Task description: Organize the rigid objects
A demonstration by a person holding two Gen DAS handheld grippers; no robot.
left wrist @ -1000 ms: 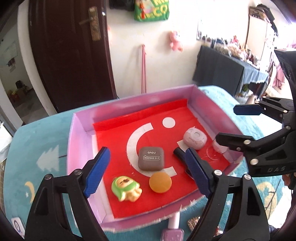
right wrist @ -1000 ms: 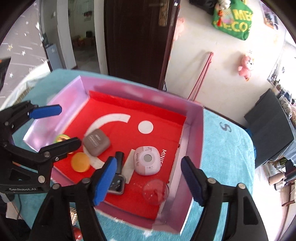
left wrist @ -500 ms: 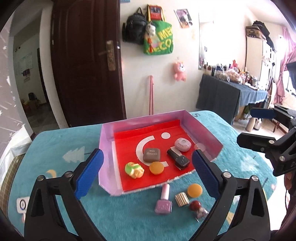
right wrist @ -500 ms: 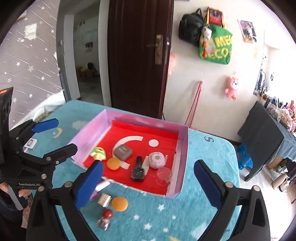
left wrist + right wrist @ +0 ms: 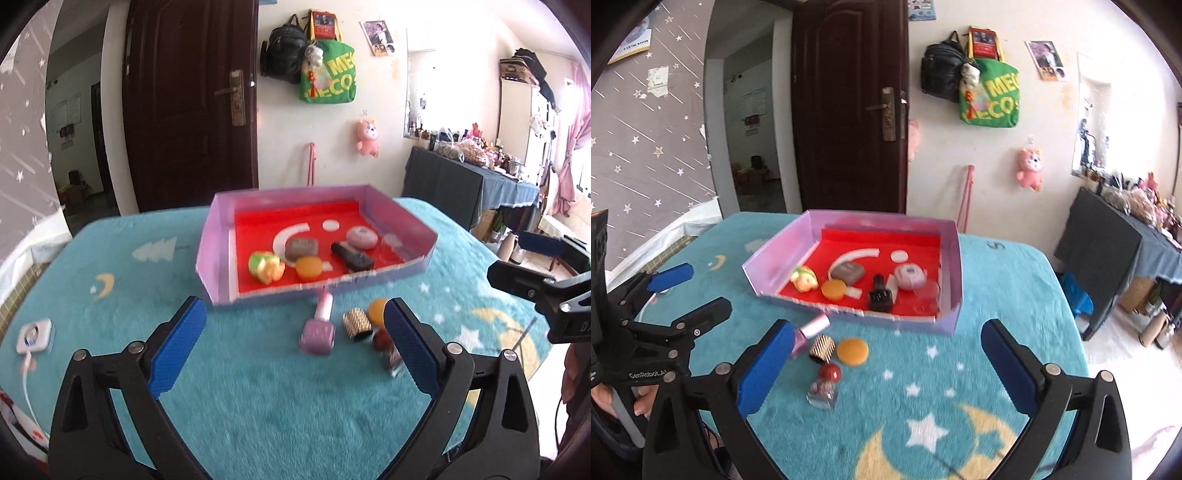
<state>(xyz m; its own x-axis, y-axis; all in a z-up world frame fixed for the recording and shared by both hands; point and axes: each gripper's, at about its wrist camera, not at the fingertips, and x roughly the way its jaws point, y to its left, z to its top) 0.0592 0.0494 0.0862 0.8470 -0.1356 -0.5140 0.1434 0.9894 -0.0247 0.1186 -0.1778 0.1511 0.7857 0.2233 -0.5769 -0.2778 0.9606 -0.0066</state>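
A pink box with a red floor [image 5: 214, 240] [image 5: 951, 258] sits on a teal cloth and holds several small items: a green-yellow toy [image 5: 265, 266], a brown case [image 5: 301, 246], an orange disc [image 5: 308, 266], a black bottle [image 5: 351, 255] and a pink round case [image 5: 362, 237]. In front of it lie a pink nail polish bottle [image 5: 320, 325] [image 5: 809, 332], a gold studded piece [image 5: 357, 324], an orange disc [image 5: 852, 351] and a red-capped bottle [image 5: 824, 384]. My left gripper [image 5: 291, 350] and right gripper [image 5: 886, 365] are open and empty, held back above the cloth.
A white charger with cable [image 5: 34, 334] lies at the cloth's left edge. A dark door [image 5: 849, 110], hanging bags [image 5: 988, 96] and a dark-clothed side table [image 5: 465, 184] stand behind. The right gripper also shows at the right of the left wrist view [image 5: 535, 273].
Both grippers have pulled back and up from over the box. The loose items in front of the box have come into view.
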